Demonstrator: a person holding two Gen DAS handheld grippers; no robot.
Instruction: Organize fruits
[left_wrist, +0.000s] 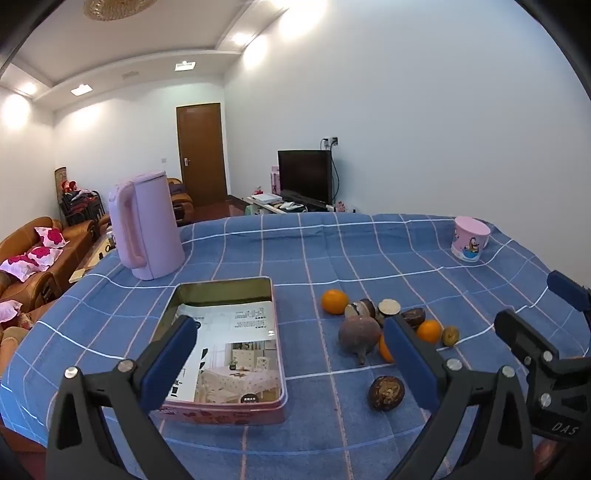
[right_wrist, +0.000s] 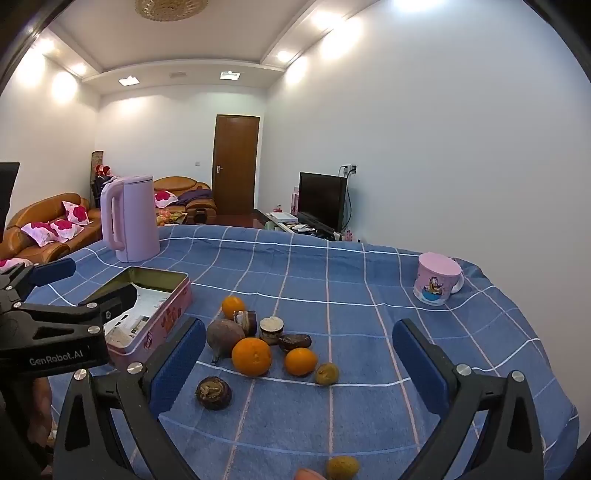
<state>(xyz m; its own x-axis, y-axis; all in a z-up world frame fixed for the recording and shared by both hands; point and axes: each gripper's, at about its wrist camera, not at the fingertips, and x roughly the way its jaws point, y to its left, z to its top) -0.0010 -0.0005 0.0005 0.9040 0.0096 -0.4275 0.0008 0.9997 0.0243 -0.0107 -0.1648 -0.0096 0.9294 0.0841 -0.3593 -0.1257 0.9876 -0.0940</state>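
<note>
Blue tablecloth (left_wrist: 369, 258) | pink tin (left_wrist: 229, 410) — holds leaflet (left_wrist: 236, 350) (printed) | fruits (right_wrist: 251, 356) beside

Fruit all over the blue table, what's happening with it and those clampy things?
A person holds two grippers above the table, and both are wide open and empty. The left gripper hovers over the pink tin, which has only a printed sheet inside. The right gripper faces the fruit pile: oranges, a purple-brown fruit and other dark pieces. Nothing is sorted into the tin yet.
</note>
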